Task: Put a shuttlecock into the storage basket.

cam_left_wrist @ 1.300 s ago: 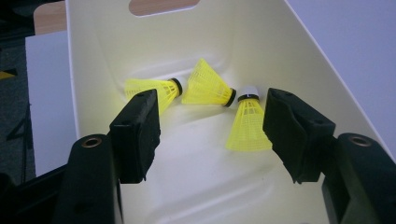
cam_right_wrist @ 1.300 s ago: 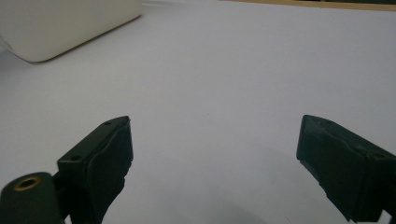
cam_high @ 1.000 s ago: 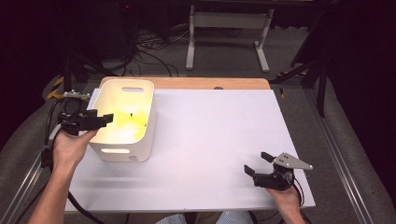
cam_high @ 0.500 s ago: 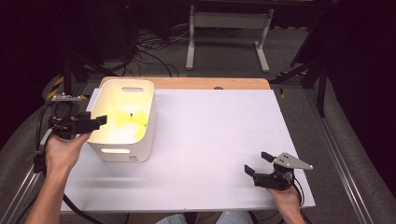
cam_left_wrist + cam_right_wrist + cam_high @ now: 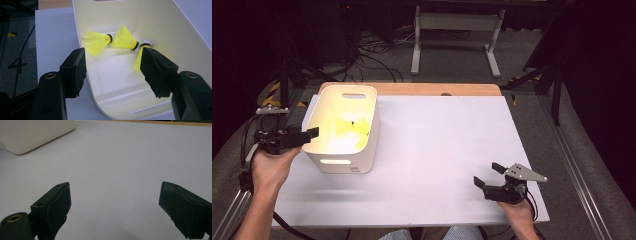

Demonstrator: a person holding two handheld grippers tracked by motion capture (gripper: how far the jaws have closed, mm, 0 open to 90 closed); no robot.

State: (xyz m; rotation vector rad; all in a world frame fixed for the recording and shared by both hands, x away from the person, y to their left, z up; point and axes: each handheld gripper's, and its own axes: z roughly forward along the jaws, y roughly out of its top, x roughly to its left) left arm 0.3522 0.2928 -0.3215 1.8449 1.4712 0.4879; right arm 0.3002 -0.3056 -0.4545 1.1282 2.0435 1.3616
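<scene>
The white bin [image 5: 343, 127] is the one obstacle on the counter [image 5: 437, 150], standing toward ten o'clock; its near wall rises just in front of the left tongs [image 5: 304, 135]. From the right tongs [image 5: 488, 175] at five o'clock, bare surface runs unblocked toward twelve, three, and across to the bin's side.

- The left gripper [image 5: 307, 134] is held level in the person's left hand [image 5: 271, 167], its jaws spread wide with nothing between them.
- The left forearm [image 5: 254, 220] rises from the bottom-left corner of the high view.
- The right gripper [image 5: 488, 174] sits low at the near right — jaws wide apart, empty — gripped by the right hand [image 5: 518, 212].
</scene>
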